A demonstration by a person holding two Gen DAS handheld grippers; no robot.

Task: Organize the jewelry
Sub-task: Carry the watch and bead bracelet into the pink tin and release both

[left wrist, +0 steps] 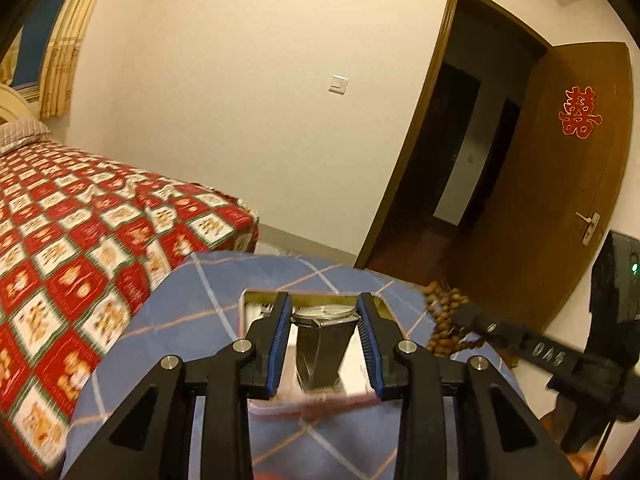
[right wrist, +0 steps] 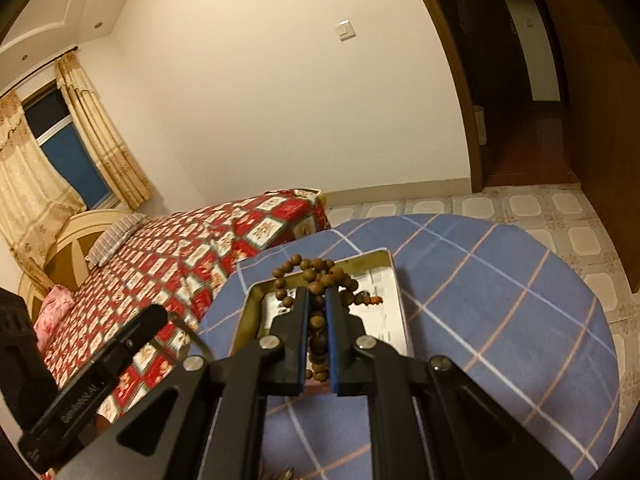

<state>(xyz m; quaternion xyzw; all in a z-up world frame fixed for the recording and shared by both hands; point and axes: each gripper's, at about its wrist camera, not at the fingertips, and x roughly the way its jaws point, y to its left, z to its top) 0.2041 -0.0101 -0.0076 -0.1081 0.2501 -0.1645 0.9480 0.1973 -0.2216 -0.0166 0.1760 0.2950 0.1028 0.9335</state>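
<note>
Nearest the left wrist camera, the left gripper point(left wrist: 325, 312) is clamped on a watch point(left wrist: 325, 316): its blue pads point(left wrist: 280, 340) press the case from both sides, the pale dial faces up and away, and the dark strap hangs down between the fingers. The watch is held above a shallow metal tray point(left wrist: 356, 380), clear of its floor (the near rim is smeared by blur). The tray lies on a round table point(left wrist: 132, 352) under a blue checked cloth.

In the right wrist view the right gripper point(right wrist: 317, 300) is closed tight on a string of brown beads point(right wrist: 316, 276). Some beads are pinched in the narrow gap between the pads, a bunch sits piled over the fingertips, and a loop dangles toward the tray point(right wrist: 394, 320). The same beads point(left wrist: 444, 316) show at the right of the left view, hanging from the right gripper point(left wrist: 464, 314) beyond the tray's right edge.

Left of the table and farther off stands a bed point(right wrist: 172, 256) with a red patterned cover. Beyond it are a curtain point(right wrist: 104, 136) at the window, a pale wall with a switch point(right wrist: 346, 30), and at far right an open door point(left wrist: 560, 184) bearing a red paper cutting point(left wrist: 580, 112).
</note>
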